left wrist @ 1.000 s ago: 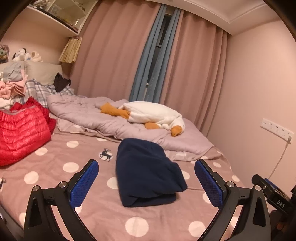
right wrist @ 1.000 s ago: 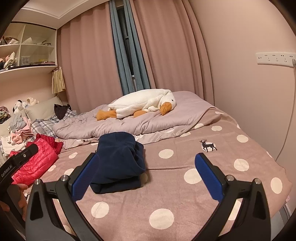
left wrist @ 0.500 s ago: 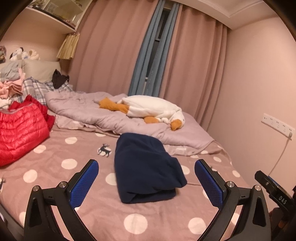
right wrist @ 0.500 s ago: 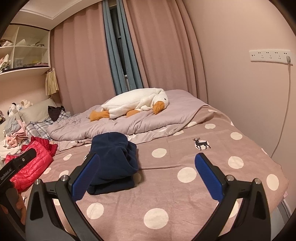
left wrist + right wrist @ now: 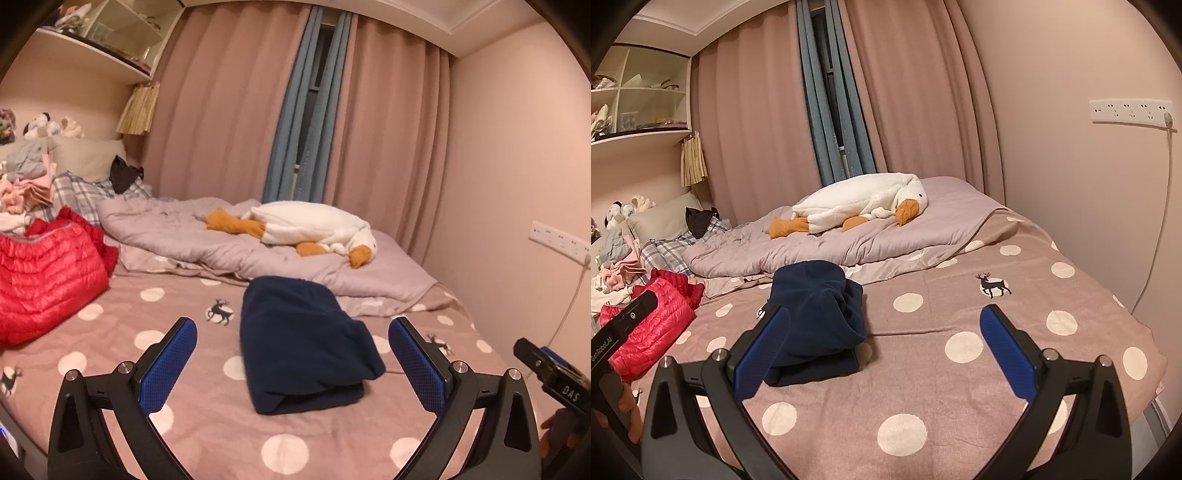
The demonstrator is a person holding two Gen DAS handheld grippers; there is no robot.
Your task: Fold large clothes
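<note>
Cameras drifted slightly, folded navy garment [image 5: 303, 343] unmoved, both grippers empty

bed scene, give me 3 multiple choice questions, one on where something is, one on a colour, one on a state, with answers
1. Where does the plush goose lie?
A. on the crumpled lilac quilt
B. on the wall shelf
C. on the floor

2. What colour is the puffer jacket beside the pillows?
A. green
B. red
C. white

3. What state is the navy garment in?
A. spread flat
B. hung on a hanger
C. folded into a compact bundle on the polka-dot sheet

Answers:
1. A, its white body rests on the quilt near the curtains.
2. B, the quilted fabric is bright red.
3. C, stacked layers show at its near edge, and the left gripper and right gripper are both open and empty.
</note>
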